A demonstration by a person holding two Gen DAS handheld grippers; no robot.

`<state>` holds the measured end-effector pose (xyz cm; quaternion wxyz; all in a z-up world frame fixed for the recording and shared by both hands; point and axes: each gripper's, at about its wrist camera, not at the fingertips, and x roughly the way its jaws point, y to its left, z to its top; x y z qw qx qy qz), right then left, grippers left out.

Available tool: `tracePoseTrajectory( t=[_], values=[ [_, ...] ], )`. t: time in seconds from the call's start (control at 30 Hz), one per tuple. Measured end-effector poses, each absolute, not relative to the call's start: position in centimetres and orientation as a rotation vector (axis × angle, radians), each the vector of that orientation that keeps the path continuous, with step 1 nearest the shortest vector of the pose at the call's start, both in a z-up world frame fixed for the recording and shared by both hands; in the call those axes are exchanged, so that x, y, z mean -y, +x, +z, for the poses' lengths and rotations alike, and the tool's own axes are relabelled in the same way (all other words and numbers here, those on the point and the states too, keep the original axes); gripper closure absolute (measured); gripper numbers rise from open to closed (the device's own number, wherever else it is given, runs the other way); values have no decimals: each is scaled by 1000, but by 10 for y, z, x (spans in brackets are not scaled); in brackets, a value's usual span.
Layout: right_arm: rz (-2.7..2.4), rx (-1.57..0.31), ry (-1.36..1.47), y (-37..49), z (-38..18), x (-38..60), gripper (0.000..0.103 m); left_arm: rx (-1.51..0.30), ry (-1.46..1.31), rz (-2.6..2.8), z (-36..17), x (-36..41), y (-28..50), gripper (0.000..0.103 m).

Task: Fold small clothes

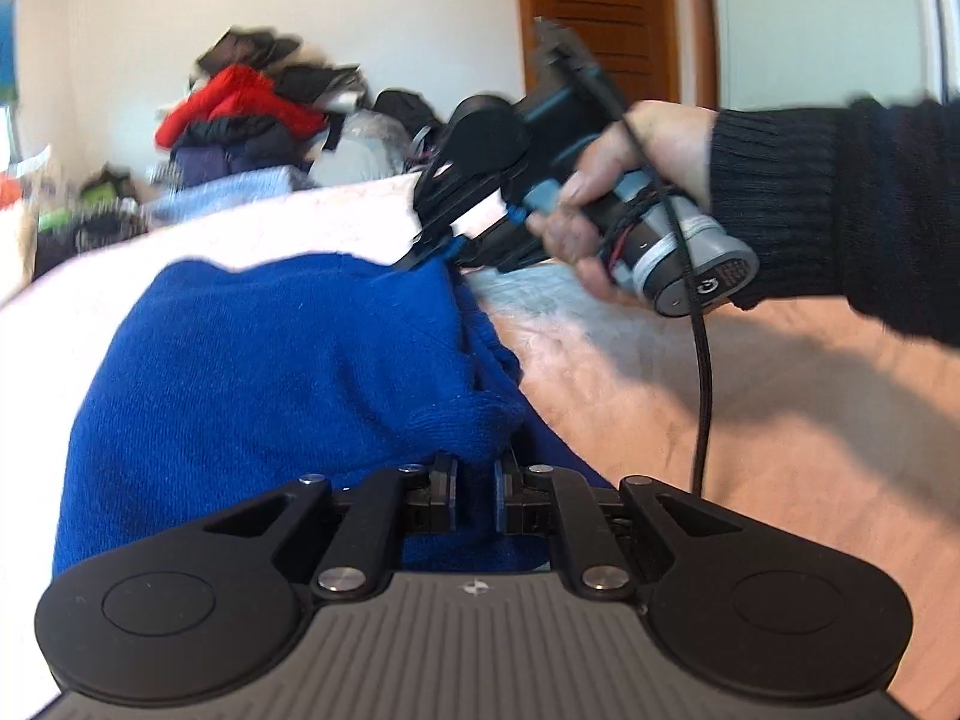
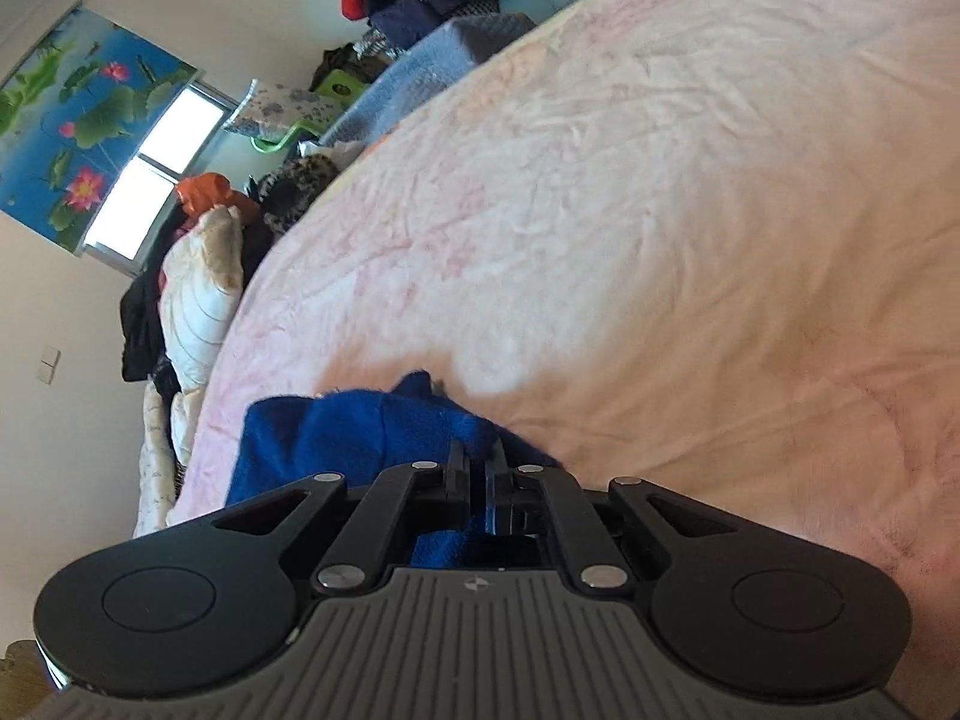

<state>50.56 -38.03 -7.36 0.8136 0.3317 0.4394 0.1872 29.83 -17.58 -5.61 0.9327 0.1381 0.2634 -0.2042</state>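
A blue knitted garment [image 1: 252,372] lies on the pink bedspread [image 1: 750,432]. My left gripper [image 1: 476,483] is shut on a bunched near edge of it, cloth pinched between the pads. Across the garment, a hand in a black sleeve holds my right gripper [image 1: 420,258], whose tip bites the far right corner of the blue cloth. In the right wrist view the right gripper [image 2: 477,468] is shut on the blue garment [image 2: 354,432], with fabric between its narrow jaws and the bedspread [image 2: 660,210] beyond.
A heap of red and dark clothes [image 1: 240,114] sits at the far side of the bed, beside a light blue blanket [image 2: 396,84]. A wooden door [image 1: 606,18] stands behind. Pillows and clothes [image 2: 198,288] line the bed's edge under a window with a lotus blind [image 2: 78,114].
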Motion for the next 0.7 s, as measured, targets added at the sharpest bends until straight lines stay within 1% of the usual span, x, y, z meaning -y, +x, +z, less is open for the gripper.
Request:
tracePoseTrajectory(
  t=[0.03,0.07,0.1,0.13,0.17,0.2,0.3,0.33,0.4,0.47,0.5,0.53,0.57,0.6,0.7],
  values=[
    [391,-937,724,504,-73,382,94,-521,316,-414,-58,179,296,92],
    [390,-934,746,502,-72,384,90,-510,329,-408,-58,181,294,92],
    [381,-931,763,499,-68,386,77,-493,339,-400,-58,182,291,92],
    [359,-915,763,494,-60,390,70,-469,348,-392,-57,182,288,92],
    [351,-891,755,487,-52,392,56,-439,358,-392,-55,181,283,92],
    [364,-870,744,479,-43,393,50,-415,359,-402,-53,178,277,92],
    [471,-870,711,452,-23,392,39,-376,286,-520,-45,161,262,90],
    [495,-878,682,442,-17,390,39,-385,253,-571,-43,152,257,89],
    [541,-895,620,420,-10,382,39,-421,198,-636,-41,138,250,84],
    [574,-907,599,398,-9,376,39,-446,161,-622,-37,125,246,65],
    [595,-923,600,389,-10,373,39,-440,143,-602,-34,116,245,60],
    [610,-934,607,381,-12,370,39,-431,125,-572,-32,107,244,49],
    [629,-939,615,373,-14,367,39,-421,85,-526,-28,96,246,41],
    [654,-944,624,367,-15,363,39,-418,31,-487,-24,84,252,39],
    [701,-940,679,369,-17,349,39,-452,-150,-407,-13,60,287,39]
  ],
)
